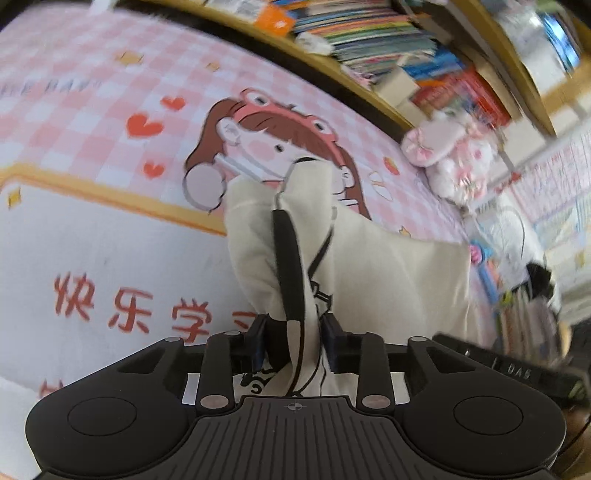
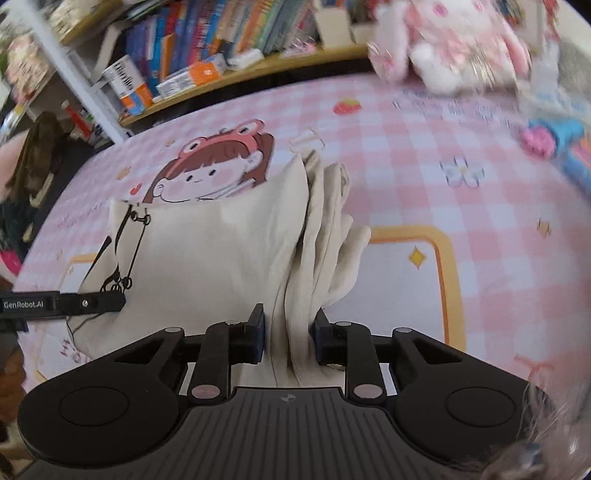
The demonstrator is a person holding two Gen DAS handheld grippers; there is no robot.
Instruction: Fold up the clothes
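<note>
The cream garment [image 2: 221,236] hung over the pink checked mat [image 2: 424,140] on the counter, bunched between both tools. The left gripper [image 1: 293,339] had its jaws narrow, pressed on a gathered fold with a black printed strap; the right gripper [image 2: 288,332] likewise clamped a thick bundle of pleats. Behind the mat ran a wooden shelf [image 2: 258,70] packed with books [image 2: 207,33], and a pink-and-white plush toy [image 2: 461,40] sat at the far edge, well apart from the cloth. A blue and pink object [image 2: 554,136] lay near the mat's right side, too blurred to name. The garment's lower part was hidden behind the gripper bodies, and the mat's cartoon girl [image 1: 266,147] was partly covered by cloth.
</note>
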